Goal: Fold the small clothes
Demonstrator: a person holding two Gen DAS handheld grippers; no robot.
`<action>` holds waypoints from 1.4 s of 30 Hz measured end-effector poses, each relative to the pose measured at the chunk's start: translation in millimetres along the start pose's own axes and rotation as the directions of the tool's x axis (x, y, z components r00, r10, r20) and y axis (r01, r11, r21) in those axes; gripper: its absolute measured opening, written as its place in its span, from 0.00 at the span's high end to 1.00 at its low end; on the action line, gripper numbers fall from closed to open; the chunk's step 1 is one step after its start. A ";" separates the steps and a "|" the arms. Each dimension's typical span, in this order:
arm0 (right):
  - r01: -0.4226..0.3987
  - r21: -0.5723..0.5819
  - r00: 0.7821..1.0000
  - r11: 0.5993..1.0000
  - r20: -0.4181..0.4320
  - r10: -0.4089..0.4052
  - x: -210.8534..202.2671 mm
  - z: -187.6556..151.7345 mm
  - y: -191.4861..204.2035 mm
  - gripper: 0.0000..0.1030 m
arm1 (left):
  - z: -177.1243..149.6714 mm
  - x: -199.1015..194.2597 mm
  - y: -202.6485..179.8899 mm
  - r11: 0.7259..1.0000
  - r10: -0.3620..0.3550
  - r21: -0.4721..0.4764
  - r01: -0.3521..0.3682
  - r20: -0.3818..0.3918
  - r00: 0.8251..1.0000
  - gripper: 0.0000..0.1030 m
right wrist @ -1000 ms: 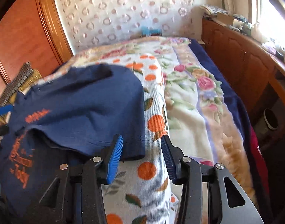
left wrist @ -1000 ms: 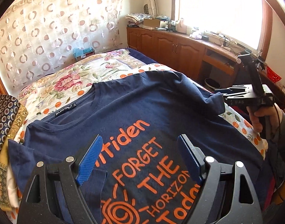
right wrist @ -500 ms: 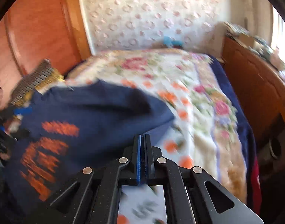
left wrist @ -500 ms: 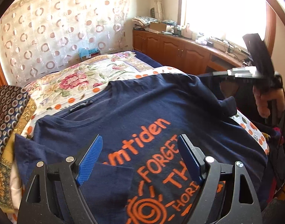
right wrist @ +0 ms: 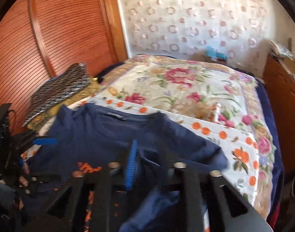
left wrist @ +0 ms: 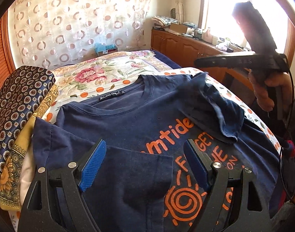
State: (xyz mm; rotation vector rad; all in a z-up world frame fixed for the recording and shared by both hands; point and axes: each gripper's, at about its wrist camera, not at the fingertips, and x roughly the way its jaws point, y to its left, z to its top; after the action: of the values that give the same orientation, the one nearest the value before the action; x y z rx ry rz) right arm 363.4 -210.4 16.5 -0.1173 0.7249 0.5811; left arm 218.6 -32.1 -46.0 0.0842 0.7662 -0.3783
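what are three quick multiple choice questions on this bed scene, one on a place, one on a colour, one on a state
1. Where does the patterned folded cloth lie?
A left of the t-shirt
B on the cabinet
C on the floor

2. What colour is the print on the t-shirt?
A white
B orange
C green

3. How is the left gripper?
A shut on a sleeve
B open
C out of view

Answers: 1 A, it sits by the shirt's left edge; 2 B, the letters and sun are orange; 3 B, its fingers stand wide apart.

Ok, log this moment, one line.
shirt on bed | sleeves folded in | left claw open above shirt | right claw blurred, unclear
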 end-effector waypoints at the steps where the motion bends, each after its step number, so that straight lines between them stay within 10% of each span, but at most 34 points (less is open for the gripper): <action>1: 0.003 0.014 1.000 1.000 0.003 -0.003 -2.5 -3.7 -4.0 0.68 | 0.5 0.4 -0.4 1.000 -0.004 0.001 0.004 -0.001 1.000 0.19; 15: 0.241 0.044 0.963 0.970 -0.132 -0.233 -5.5 -96.8 -11.6 0.59 | 32.4 42.0 -31.1 0.993 -0.113 0.026 0.115 -0.060 0.992 0.19; 25: 0.261 0.071 0.959 0.963 -0.133 -0.250 -14.4 -114.1 -4.9 0.57 | 52.0 75.7 -65.5 0.988 -0.122 0.083 0.132 -0.110 0.986 0.22; 36: 0.180 0.143 0.983 0.973 -0.073 -0.171 -39.3 -124.1 -9.3 0.57 | 85.4 131.0 -53.8 0.991 -0.071 0.103 0.088 -0.165 0.984 0.39; 42: 0.176 0.150 0.983 0.973 -0.087 -0.164 -33.4 -136.9 -13.8 0.57 | 85.3 144.3 -53.7 0.989 -0.073 0.114 0.094 -0.177 0.981 0.67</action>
State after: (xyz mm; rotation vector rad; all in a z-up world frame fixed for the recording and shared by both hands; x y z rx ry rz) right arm 269.8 -277.9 -65.6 -0.0539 0.8210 0.3557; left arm 350.2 -143.7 -80.8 0.2023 0.9198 -0.5029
